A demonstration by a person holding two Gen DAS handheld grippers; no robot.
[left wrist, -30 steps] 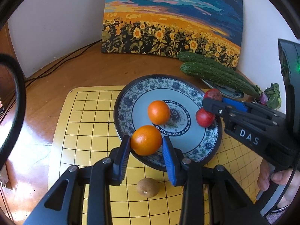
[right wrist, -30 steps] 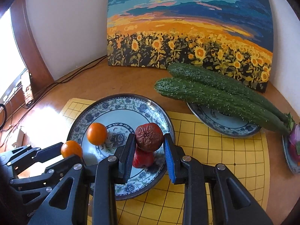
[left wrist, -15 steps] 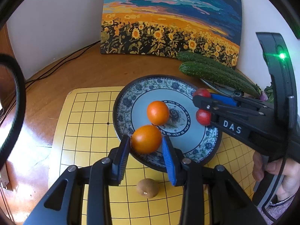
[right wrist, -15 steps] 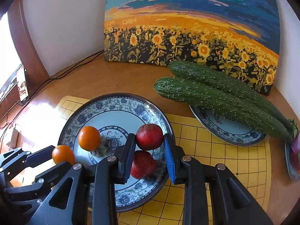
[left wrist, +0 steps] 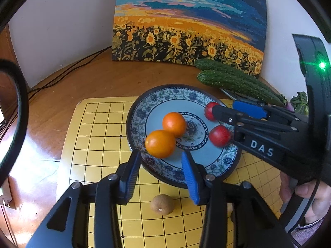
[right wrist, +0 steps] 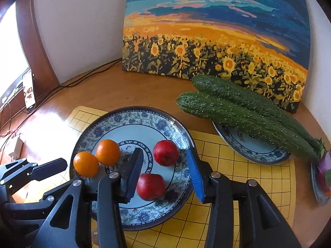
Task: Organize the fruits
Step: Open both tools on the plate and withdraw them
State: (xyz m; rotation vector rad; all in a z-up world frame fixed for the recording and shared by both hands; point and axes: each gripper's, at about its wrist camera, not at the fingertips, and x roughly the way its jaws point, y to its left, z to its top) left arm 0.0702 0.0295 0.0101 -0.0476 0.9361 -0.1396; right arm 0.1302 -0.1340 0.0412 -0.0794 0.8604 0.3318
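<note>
Now four fruits on the blue-patterned plate (right wrist: 182,130), over the yellow grid mat (left wrist: 99,124). Two oranges (left wrist: 160,143) smooth and glossy, touching each other on the plate's left part; nearer one just ahead of the left gripper (left wrist: 160,161). Fingers of that gripper just opened, standing narrowly apart, pressing on nothing. Two red apples (right wrist: 165,153) on the right part, rounded, dull red, a little apart from each other. Right gripper (right wrist: 165,171) likewise just opened, fingers parted and clear of both apples: farther one just ahead of the tips, nearer one below and between them. Small brown kiwi (left wrist: 162,204) off the plate, on the mat, beneath the left gripper. Two long bumpy cucumbers (right wrist: 244,111) across a second plate (right wrist: 254,150), before the sunflower painting (right wrist: 217,31).
</note>
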